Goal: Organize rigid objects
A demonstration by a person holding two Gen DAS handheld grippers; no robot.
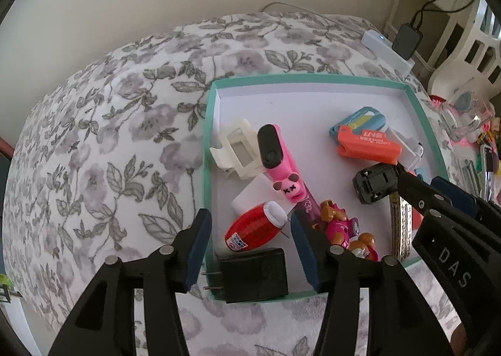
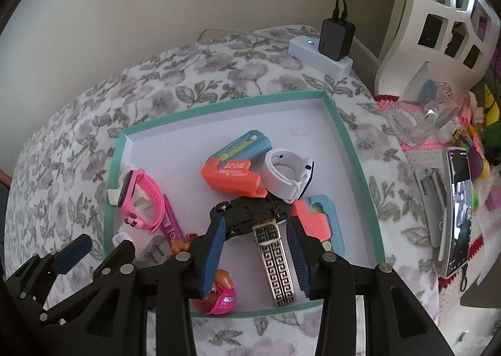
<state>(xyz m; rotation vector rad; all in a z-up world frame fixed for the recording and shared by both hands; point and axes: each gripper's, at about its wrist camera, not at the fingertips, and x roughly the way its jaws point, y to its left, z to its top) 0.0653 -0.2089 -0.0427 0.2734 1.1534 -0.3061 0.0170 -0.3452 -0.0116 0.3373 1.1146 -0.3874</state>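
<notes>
A teal-rimmed white tray (image 1: 208,136) (image 2: 357,168) on a flowered cloth holds the rigid items. My left gripper (image 1: 250,249) is open over the tray's near left corner. A red oval case (image 1: 253,230) and a black plug charger (image 1: 253,274) lie between its fingers, untouched. My right gripper (image 2: 255,259) is open astride a patterned metal band (image 2: 275,265) with a black blocky piece (image 2: 250,218) (image 1: 375,183) at its head; the pads do not press on it. Also in the tray are a pink watch (image 1: 281,168) (image 2: 141,196), an orange clip (image 1: 369,143) (image 2: 231,174), a white strap (image 2: 285,174) and a pink pup toy (image 2: 219,293).
A white power strip (image 2: 313,52) with a black adapter (image 2: 336,38) sits behind the tray. To the right lie a clear jar (image 2: 422,118), a phone (image 2: 458,208) and small colourful things. A white basket (image 2: 444,5) stands at the far right. Flowered cloth (image 1: 94,168) stretches left of the tray.
</notes>
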